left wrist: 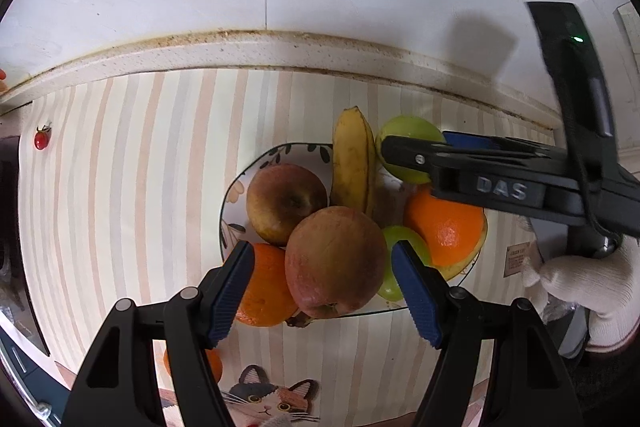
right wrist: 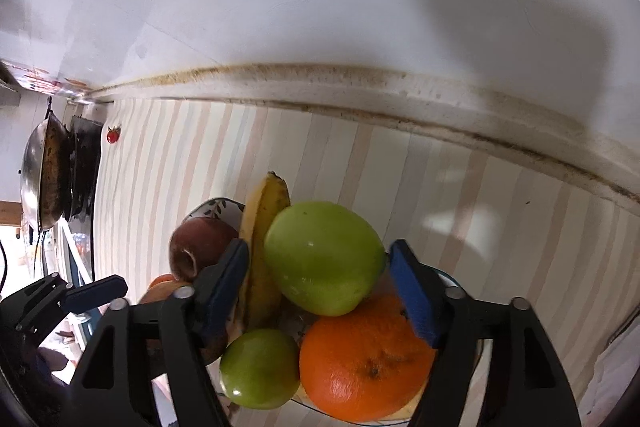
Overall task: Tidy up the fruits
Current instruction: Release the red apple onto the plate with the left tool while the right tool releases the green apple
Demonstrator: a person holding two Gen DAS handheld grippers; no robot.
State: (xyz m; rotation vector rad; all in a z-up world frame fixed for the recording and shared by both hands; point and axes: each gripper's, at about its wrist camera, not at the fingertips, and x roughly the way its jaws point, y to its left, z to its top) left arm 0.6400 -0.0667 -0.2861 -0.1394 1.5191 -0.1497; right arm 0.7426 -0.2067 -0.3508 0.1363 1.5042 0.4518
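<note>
Both tongs spread wide — left tongs [left wrist: 323, 293] straddling red apple [left wrist: 335, 261], right tongs [right wrist: 320, 291] straddling green apple [right wrist: 323, 257].

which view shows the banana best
The left wrist view: the banana lies nearly whole on the plate between the apples. In the right wrist view the banana is partly hidden behind a green apple.

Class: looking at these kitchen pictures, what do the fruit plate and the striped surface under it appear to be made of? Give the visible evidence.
Plate: likely glazed ceramic, with a glossy white surface, painted leaf pattern and thin dark rim. Striped surface: probably a printed vinyl or plastic mat; it lies flat with pastel stripes and a cartoon cat print, though cloth cannot be ruled out.
</note>
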